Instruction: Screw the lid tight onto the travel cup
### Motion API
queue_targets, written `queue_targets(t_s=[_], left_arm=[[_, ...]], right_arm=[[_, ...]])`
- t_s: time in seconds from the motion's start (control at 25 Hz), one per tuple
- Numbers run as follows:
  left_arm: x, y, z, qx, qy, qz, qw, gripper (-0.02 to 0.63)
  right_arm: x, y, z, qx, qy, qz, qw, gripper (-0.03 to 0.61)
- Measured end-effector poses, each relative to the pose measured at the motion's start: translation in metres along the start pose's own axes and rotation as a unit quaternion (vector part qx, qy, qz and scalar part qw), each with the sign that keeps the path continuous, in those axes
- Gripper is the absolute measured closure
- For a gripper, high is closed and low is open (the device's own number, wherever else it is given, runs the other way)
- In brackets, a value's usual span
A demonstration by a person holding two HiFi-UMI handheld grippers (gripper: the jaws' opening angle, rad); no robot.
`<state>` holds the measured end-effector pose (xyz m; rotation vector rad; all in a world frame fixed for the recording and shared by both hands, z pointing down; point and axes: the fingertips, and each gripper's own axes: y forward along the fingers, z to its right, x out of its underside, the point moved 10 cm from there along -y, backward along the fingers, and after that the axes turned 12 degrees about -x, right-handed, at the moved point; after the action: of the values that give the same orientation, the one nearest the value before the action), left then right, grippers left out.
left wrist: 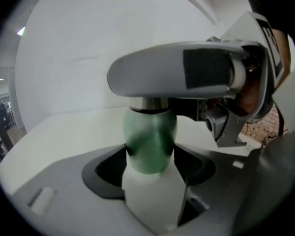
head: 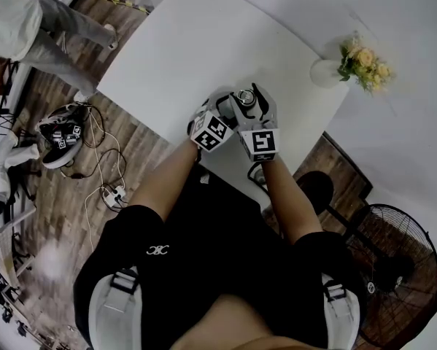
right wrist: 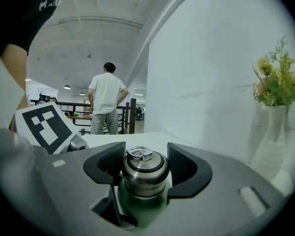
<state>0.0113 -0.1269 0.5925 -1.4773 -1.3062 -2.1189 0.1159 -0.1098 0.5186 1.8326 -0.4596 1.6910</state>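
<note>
The left gripper (left wrist: 151, 163) is clamping the green body of the travel cup (left wrist: 151, 141), its dark pads pressing on both sides. The right gripper (right wrist: 145, 159) is closing round the steel lid (right wrist: 145, 173) from above, and its ribbed pads are appearing to bear on the lid's two flanks. The cup is standing upright between the two grippers, over the near edge of the white table (head: 203, 42). Whether its base is resting on the table cannot be told.

Several things are threatening the turn. The lid is polished and rounded, so the right pads may be slipping round it instead of driving it. The painted body is smooth too, and it may be spinning inside the left jaws once the thread starts to bind, so that nothing is really tightening. If the lid is sitting slightly tilted on the mouth, the twisting may be crossing the thread and jamming it. With the cup so near the table's edge, a sideways push from either gripper is risking a tip towards the person.

With the lid covering the cup's mouth, its inside is staying hidden and any contents cannot be judged. At the far right of the table a white vase (head: 322, 71) is holding a bunch of yellowish flowers (head: 364, 63), well apart from the grippers.
</note>
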Motion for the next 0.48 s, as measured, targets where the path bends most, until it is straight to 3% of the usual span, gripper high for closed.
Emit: queue_targets(t_s=[0.16, 0.24, 0.32, 0.4, 0.48], left_arm=[[0.003, 0.001, 0.002, 0.01, 0.009, -0.001, 0.9999, 0.261], [0.005, 0.003, 0.002, 0.019, 0.017, 0.0, 0.9997, 0.262], [0.005, 0.003, -0.001, 0.033, 0.027, 0.0, 0.9991, 0.264], [0.004, 0.003, -0.004, 0.048, 0.044, -0.001, 0.9979, 0.265], [0.003, 0.002, -0.006, 0.06, 0.063, -0.003, 0.9962, 0.268]], right_arm=[[-0.004, -0.006, 0.003, -0.021, 0.031, 0.0, 0.999, 0.31], [0.003, -0.007, 0.009, -0.076, 0.041, -0.013, 0.996, 0.307], [0.001, -0.008, 0.016, -0.157, 0.007, -0.049, 0.986, 0.3], [-0.009, -0.006, 0.027, -0.252, -0.057, -0.104, 0.96, 0.287], [-0.024, -0.001, 0.04, -0.343, -0.12, -0.17, 0.916, 0.286]])
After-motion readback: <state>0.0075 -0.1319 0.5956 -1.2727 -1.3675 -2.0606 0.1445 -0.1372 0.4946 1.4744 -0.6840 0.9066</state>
